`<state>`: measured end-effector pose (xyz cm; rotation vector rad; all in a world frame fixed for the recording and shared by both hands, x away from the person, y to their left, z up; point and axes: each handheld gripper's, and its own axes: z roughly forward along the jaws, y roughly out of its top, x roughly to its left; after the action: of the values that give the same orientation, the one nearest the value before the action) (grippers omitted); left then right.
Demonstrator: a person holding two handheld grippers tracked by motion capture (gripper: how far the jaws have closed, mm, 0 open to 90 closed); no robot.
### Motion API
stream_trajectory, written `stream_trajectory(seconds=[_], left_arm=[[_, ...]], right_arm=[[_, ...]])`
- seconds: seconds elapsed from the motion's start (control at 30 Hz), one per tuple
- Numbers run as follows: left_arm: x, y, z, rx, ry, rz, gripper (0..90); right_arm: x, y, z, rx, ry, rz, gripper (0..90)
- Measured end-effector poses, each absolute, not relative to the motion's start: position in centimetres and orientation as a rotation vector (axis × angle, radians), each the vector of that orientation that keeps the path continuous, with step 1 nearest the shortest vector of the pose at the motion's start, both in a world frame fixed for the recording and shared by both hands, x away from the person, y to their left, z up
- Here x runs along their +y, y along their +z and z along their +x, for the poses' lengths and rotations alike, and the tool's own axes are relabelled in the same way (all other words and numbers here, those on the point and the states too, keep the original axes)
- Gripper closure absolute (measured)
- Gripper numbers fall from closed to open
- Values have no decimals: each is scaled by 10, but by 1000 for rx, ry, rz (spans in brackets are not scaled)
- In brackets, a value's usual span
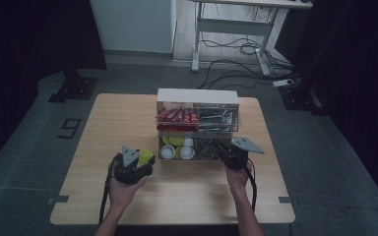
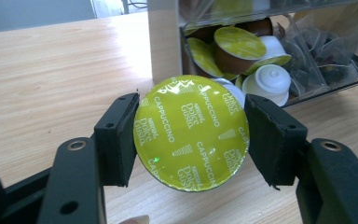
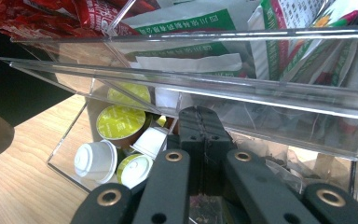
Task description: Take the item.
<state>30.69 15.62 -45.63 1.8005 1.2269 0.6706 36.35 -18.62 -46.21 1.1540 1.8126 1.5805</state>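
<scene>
Left hand-held gripper [image 2: 191, 140] clamped on round, glossy green foil-lidded capsule [image 2: 191, 133] over bare wood worktop [image 1: 103, 147], near-left of clear acrylic organizer [image 1: 197, 125]; right hand-held gripper [image 3: 200, 126], pads together, at organizer's lower right compartment edge.

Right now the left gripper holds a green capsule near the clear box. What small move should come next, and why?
Probably carry the capsule a little further from the organizer and set it on the table. The left gripper clamps it by its rim, already outside the lower compartment, while the right gripper, jaws shut, rests at the organizer's front.
</scene>
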Motion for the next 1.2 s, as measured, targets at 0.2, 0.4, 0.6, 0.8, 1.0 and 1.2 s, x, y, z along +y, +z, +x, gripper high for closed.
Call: stream_trajectory(seconds=[0.2, 0.4, 0.6, 0.8, 1.0, 1.2], left_arm=[[167, -462, 305, 1250, 667, 1797, 385], [178, -470, 303, 1281, 663, 1790, 386], [186, -478, 301, 1307, 660, 1791, 385], [198, -485, 302, 1345, 651, 1782, 385], [206, -494, 303, 1383, 644, 1789, 385], [210, -506, 307, 1425, 630, 1818, 385]], right_arm=[[-186, -463, 364, 1815, 1578, 1154, 887], [-186, -463, 364, 1821, 1574, 1156, 887], [-185, -464, 364, 1824, 1568, 1156, 887], [-185, -464, 364, 1825, 1566, 1156, 887], [-184, -464, 364, 1828, 1566, 1157, 887], [-184, -465, 364, 1831, 1563, 1156, 887]])
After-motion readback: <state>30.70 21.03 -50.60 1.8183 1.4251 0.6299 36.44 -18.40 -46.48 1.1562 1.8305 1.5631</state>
